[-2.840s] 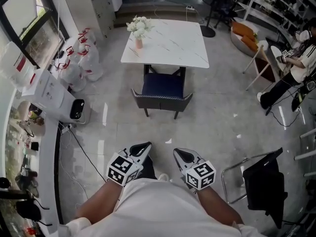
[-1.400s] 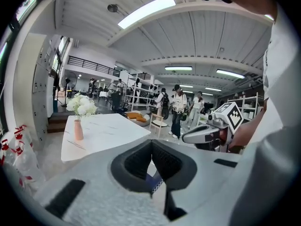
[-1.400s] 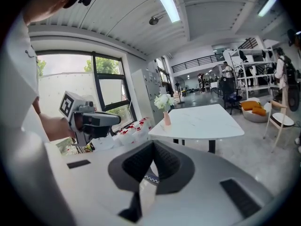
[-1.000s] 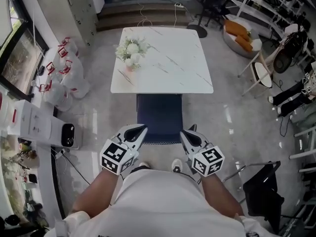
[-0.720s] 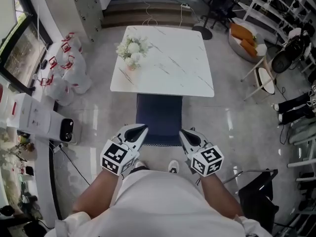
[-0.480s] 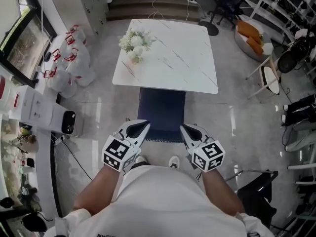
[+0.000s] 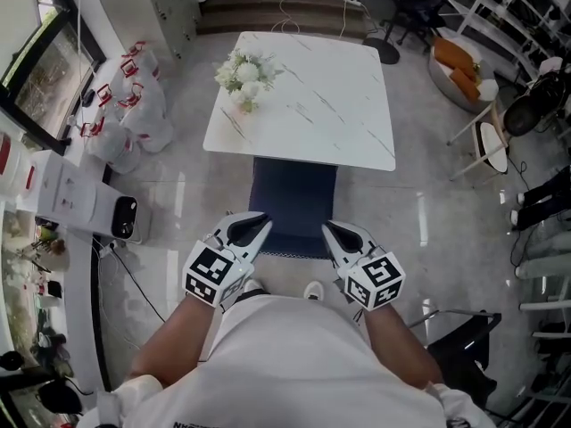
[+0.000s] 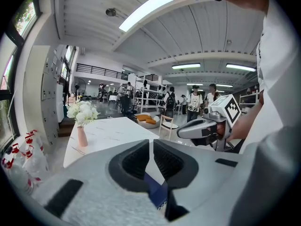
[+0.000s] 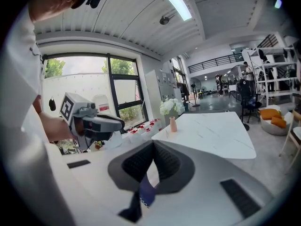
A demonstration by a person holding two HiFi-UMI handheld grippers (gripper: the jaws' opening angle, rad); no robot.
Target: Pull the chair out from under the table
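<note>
From head height we look steeply down on the table (image 7: 312, 105); both gripper views skim low across it from the near side, sharing its flowers (image 7: 242, 71).

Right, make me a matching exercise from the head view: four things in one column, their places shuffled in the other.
Things:
1. chair
2. vase of flowers
3. white bags
4. orange cushions

Places:
A. on the floor, left of the table
B. beyond the table's far right corner
C. partly under the table's near edge
D. on the table, near its left edge

Pairs: 1-C, 2-D, 3-A, 4-B
</note>
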